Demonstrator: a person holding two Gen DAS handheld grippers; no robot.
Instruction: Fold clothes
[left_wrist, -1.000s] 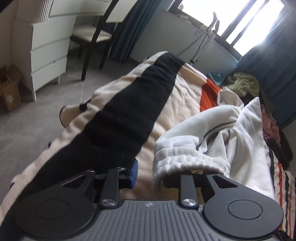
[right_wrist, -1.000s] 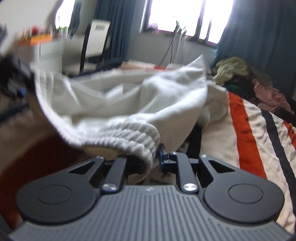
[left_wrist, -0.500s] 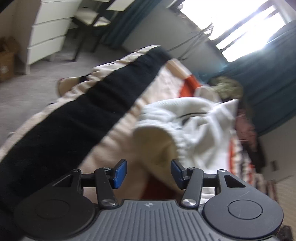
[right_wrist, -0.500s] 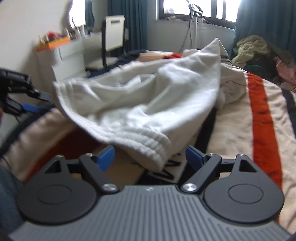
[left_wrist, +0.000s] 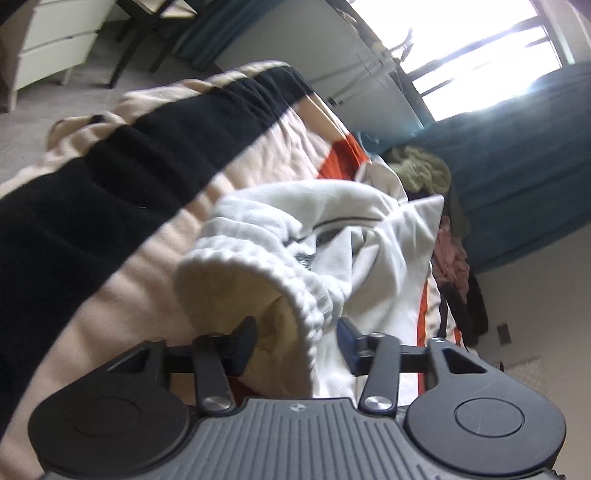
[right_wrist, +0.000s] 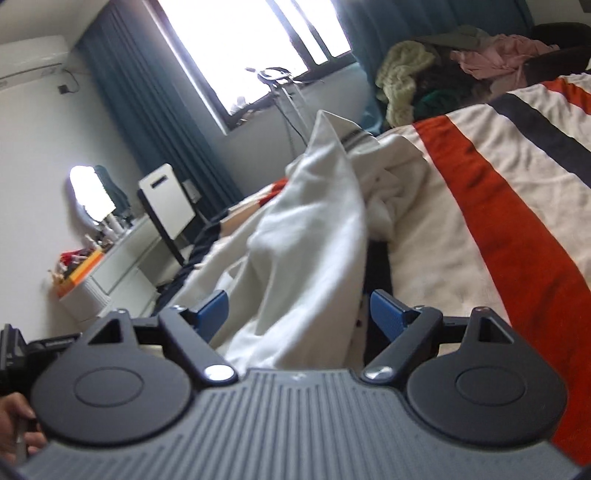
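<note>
A white sweatshirt (left_wrist: 343, 218) lies crumpled on the striped bed blanket (left_wrist: 110, 192). Its ribbed hem (left_wrist: 295, 295) curls up in front of my left gripper (left_wrist: 295, 343) and runs down between the fingers. The jaws are closing around it, and a gap still shows at each blue pad. In the right wrist view the same sweatshirt (right_wrist: 314, 229) drapes loosely through my right gripper (right_wrist: 299, 314). That gripper stands wide open and neither pad presses the cloth.
The blanket (right_wrist: 498, 206) has cream, orange and black stripes. A heap of other clothes (right_wrist: 406, 74) sits at the bed's far end by the blue curtain. A white dresser (right_wrist: 110, 273) and a dark chair (right_wrist: 166, 206) stand off the bed. A hand (right_wrist: 14, 417) shows at the lower left.
My right gripper let go of the ribbed hem, opened wide and rolled. My left gripper released the hem, opened, and now narrows around it again.
</note>
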